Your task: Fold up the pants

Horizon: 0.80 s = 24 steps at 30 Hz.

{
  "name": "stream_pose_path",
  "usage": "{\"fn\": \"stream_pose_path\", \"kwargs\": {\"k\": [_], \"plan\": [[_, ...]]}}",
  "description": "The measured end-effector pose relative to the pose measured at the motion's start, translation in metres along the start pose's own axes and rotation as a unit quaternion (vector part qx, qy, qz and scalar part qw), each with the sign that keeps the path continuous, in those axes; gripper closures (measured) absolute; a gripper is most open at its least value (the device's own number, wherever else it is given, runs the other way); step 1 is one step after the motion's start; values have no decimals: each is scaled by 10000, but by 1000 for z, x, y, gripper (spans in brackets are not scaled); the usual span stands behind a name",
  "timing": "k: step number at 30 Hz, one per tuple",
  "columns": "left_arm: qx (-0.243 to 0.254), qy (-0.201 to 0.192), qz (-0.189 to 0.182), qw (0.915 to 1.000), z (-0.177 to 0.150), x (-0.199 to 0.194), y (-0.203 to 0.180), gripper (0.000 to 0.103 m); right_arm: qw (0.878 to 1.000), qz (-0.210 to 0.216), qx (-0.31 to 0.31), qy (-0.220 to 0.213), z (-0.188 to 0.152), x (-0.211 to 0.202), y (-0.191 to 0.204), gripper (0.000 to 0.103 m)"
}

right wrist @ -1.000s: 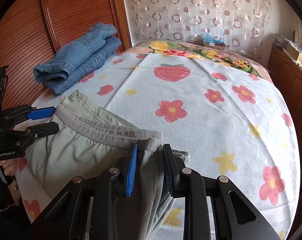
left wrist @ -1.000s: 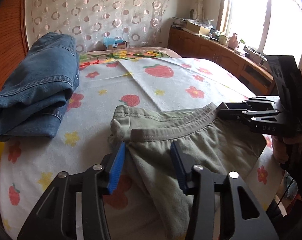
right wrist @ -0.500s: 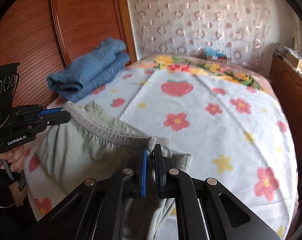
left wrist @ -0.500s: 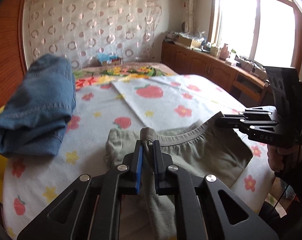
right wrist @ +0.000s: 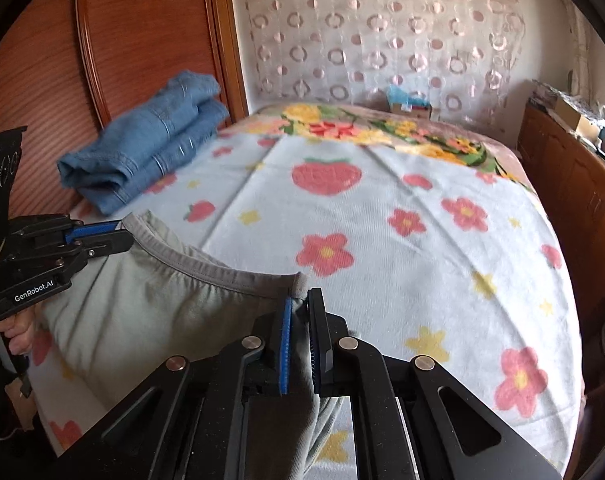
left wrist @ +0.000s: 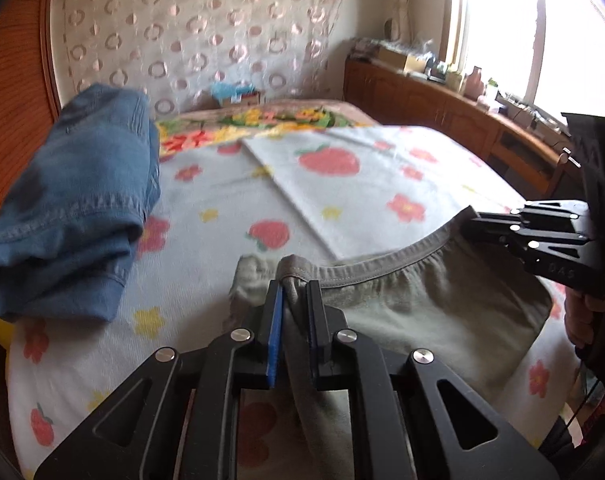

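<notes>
With both claws, left and right, pinched on the waistband, pants hang lower centre over the bed; soft, light, limp, best held at waistband corners.

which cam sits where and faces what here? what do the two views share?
Left wrist: on the left gripper, looking along its fingers across the bed toward the window; its jaws pinch the waistband of the green pants; the right gripper and a hand show at right.
Right wrist: on the right gripper, facing the curtain and headboard; the left gripper shows at left.
Shared: the pants, folded jeans, each other's gripper.
</notes>
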<state>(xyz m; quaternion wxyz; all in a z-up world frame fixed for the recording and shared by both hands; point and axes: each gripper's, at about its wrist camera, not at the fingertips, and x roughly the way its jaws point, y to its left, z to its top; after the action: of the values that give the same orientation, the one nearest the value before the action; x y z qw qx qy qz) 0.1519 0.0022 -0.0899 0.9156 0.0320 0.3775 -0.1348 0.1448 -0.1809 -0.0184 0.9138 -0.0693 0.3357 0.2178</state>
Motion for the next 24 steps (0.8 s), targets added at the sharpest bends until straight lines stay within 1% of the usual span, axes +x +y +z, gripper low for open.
{"fn": "stream_pose_path", "kwargs": {"k": [1, 2, 4, 6, 10, 12, 15, 22, 24], "plan": [[-12, 41, 3, 10000, -2, 1, 1, 88, 10000, -9, -2, 31, 1, 1, 1, 96], [-17, 66, 13, 10000, -3, 1, 1, 84, 10000, -4, -14, 53, 0, 1, 2, 92], [-24, 122, 53, 9999, -5, 2, 2, 77, 9999, -68, -35, 80, 1, 1, 4, 88], [-38, 162, 143, 9998, -7, 3, 4, 59, 9999, -144, -19, 76, 3, -2, 2, 78], [-106, 260, 156, 9995, -11, 8, 7, 58, 9999, -144, 53, 37, 3, -6, -1, 69], [-147, 311, 149, 9993, -11, 10, 8, 58, 9999, -112, 57, 66, -1, -8, 1, 61], [-148, 420, 165, 9989, -12, 14, 8, 57, 9998, -98, 59, 138, -9, -9, 1, 58], [-135, 436, 173, 9988, -11, 15, 8, 57, 9991, -138, 275, 307, -15, -13, -12, 55], [-152, 444, 179, 9987, -11, 16, 9, 55, 9990, -141, 260, 331, -17, -11, -13, 55]]}}
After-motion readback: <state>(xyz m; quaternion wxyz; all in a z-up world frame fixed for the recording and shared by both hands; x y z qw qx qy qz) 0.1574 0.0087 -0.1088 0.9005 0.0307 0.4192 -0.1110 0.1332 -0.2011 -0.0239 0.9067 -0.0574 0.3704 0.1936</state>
